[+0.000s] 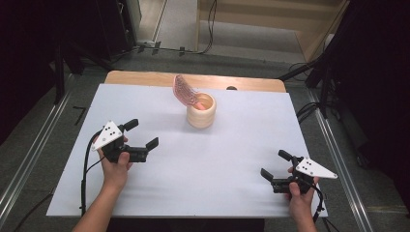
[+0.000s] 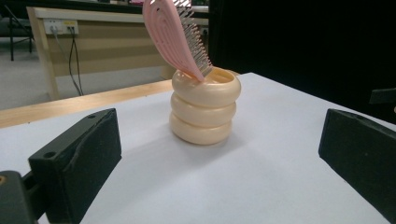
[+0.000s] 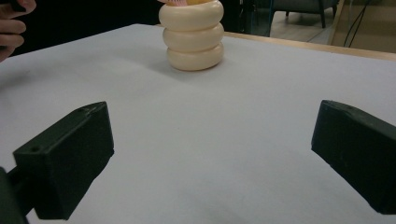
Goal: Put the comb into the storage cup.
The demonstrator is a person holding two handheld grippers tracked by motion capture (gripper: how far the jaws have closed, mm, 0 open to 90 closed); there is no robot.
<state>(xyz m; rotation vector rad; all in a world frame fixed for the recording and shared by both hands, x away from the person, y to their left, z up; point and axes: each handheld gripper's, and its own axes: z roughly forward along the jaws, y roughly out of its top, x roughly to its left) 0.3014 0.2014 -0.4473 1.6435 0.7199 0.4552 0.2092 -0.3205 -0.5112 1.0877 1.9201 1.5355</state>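
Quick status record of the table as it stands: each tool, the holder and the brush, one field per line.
left tool: open, empty, above the near-left of the table, pointed toward the holder
right tool: open, empty, at the near-right of the table
holder: cream, ribbed in three rings, upright on the far middle of the table
hairbrush: pink, standing in the holder, head up and leaning over the rim
table: white top, wooden strip along the far edge
contact: neither tool touches holder or hairbrush
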